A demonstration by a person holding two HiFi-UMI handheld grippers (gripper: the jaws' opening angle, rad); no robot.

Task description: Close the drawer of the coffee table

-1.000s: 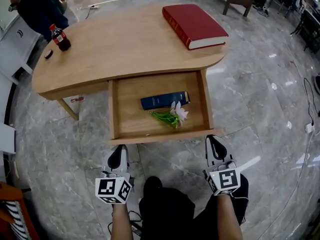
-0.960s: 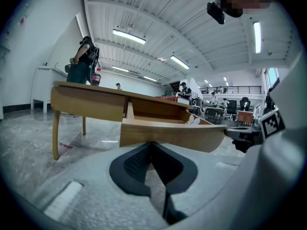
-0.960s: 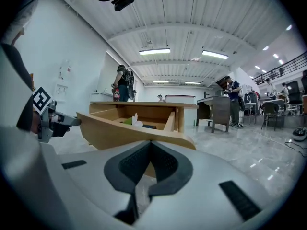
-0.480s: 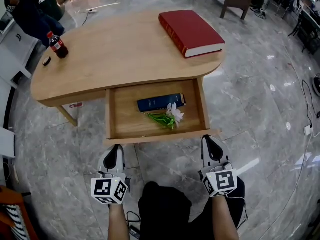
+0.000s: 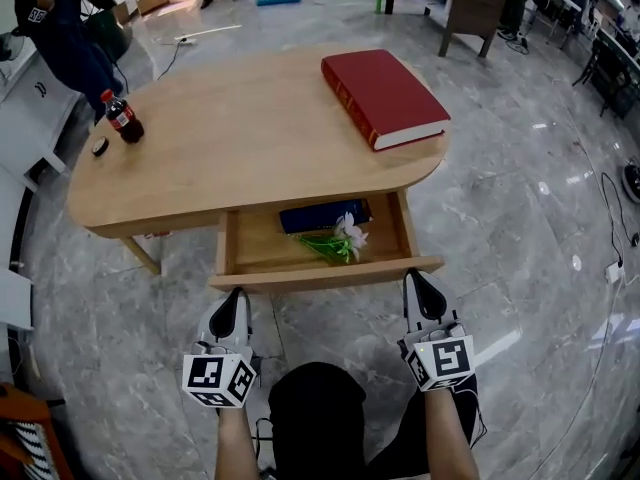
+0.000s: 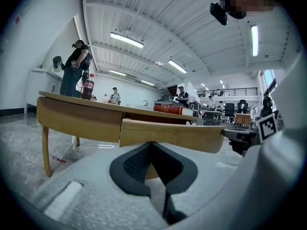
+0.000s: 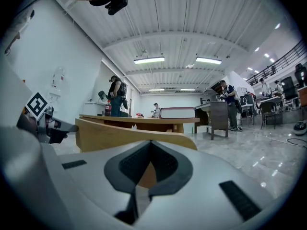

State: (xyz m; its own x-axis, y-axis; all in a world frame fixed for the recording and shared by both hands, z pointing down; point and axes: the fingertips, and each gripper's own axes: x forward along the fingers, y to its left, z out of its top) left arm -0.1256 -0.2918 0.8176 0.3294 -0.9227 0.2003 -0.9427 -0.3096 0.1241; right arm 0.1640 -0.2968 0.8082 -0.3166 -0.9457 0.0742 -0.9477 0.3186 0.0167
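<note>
Wooden coffee table (image 5: 250, 138), drawer (image 5: 320, 275) at near edge, partly open, front panel sticking out past tabletop. Blue book (image 5: 322, 215) and white flower (image 5: 350, 234) inside drawer, half under tabletop. Left gripper (image 5: 236, 296) at drawer front's left end, right gripper (image 5: 412, 278) at right end. Both tips against front panel, fingers of each pressed together, nothing between. Red book (image 5: 385, 96) at far right corner, cola bottle (image 5: 124, 118) at left edge.
</note>
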